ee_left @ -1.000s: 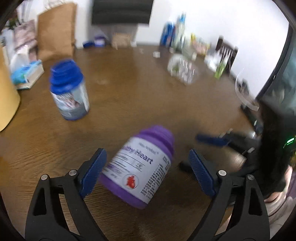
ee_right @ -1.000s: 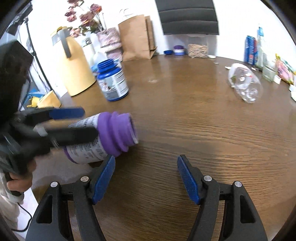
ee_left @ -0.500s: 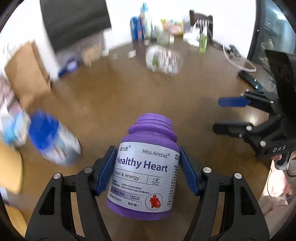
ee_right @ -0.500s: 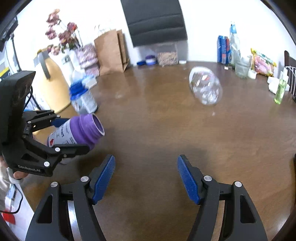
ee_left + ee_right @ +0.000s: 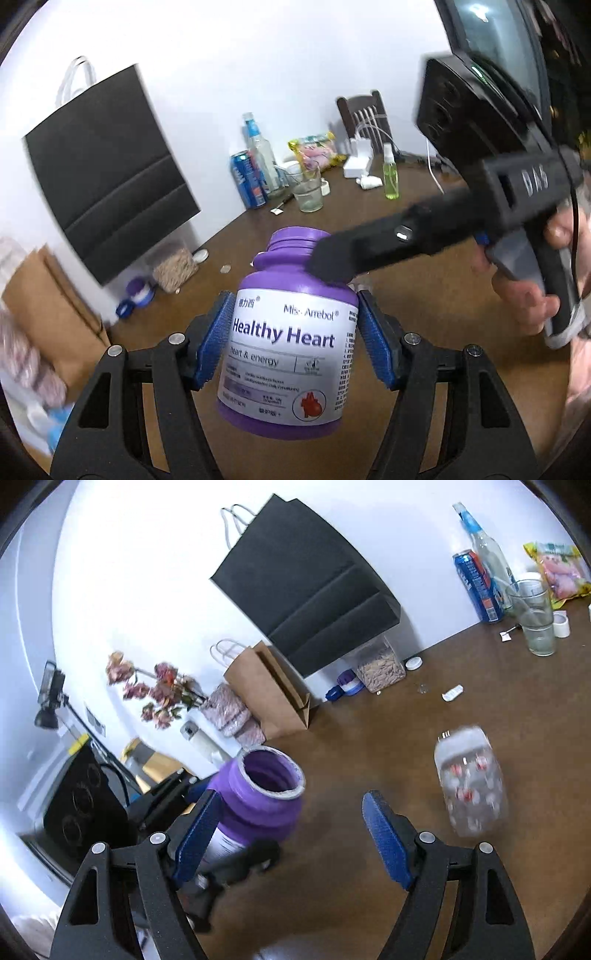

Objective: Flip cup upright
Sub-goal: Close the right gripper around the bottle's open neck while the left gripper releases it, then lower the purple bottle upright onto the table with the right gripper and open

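My left gripper [image 5: 293, 339] is shut on a purple "Healthy Heart" bottle [image 5: 288, 347], pads on both sides of its white label. It holds the bottle above the brown table [image 5: 424, 206], open mouth up and away from me. In the right wrist view the bottle [image 5: 260, 794] shows its open rim, tilted. My right gripper [image 5: 286, 840] is open, its left finger beside the bottle's neck. In the left wrist view one right finger [image 5: 373, 251] crosses over the bottle's shoulder.
A clear plastic jar [image 5: 471, 782] lies on its side on the table. A drinking glass [image 5: 535, 616], blue can [image 5: 476, 587] and bottle stand at the far edge. A brown paper bag [image 5: 269, 698], black bag [image 5: 310, 587], seed container and flowers line the wall.
My left gripper has lifted and tilted the purple bottle toward upright. My right gripper has moved in close to the bottle's neck, still open.
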The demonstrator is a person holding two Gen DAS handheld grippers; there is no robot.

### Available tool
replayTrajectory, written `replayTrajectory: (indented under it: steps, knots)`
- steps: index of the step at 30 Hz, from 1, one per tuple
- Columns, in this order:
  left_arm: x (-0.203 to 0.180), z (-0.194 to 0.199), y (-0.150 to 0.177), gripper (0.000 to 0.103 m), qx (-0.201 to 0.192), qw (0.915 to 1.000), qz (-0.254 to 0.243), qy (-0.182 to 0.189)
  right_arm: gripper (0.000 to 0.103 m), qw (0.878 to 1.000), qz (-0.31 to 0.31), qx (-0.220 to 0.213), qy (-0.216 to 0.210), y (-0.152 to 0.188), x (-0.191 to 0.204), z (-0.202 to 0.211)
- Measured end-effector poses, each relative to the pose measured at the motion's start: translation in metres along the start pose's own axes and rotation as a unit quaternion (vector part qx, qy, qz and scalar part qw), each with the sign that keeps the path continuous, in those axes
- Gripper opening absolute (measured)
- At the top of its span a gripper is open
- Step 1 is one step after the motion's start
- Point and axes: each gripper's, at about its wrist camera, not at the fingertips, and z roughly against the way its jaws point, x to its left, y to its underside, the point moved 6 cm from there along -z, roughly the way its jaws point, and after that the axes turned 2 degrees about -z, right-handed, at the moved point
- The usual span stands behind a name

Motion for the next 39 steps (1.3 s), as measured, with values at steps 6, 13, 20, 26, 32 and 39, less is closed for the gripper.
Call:
replayTrajectory:
  steps: [6, 13, 20, 26, 32, 39]
  knots:
    - [-0.001, -0.016, -0.019, 0.062, -0.028, 0.9980, -0.051, 0.027, 0.068, 0.992, -0.093, 0.021, -0.087, -0.021, -0.021, -0.030]
    - [0.015, -0.044, -0.018, 0.062, -0.037, 0.9917, -0.060, 0.107, 0.067, 0.999, -0.032, -0.008, 0.025, -0.032, -0.028, -0.039]
    - [0.018, -0.060, -0.010, 0.067, -0.048, 0.9880, -0.016, 0.146, 0.067, 0.984, 0.079, -0.014, 0.160, -0.028, -0.018, -0.049]
    - [0.004, -0.043, -0.001, 0.079, -0.030, 0.9983, 0.010, 0.049, 0.067, 0.966, 0.154, -0.009, 0.209, -0.015, 0.007, -0.055]
    - [0.013, -0.023, 0.035, 0.086, -0.022, 0.9923, 0.112, 0.048, 0.067, 0.953, 0.220, 0.041, 0.205, 0.015, 0.029, -0.075]
    - [0.035, -0.035, 0.100, 0.085, 0.039, 0.9749, 0.219, 0.012, 0.068, 0.928, 0.264, 0.119, 0.237, 0.044, 0.016, -0.122]
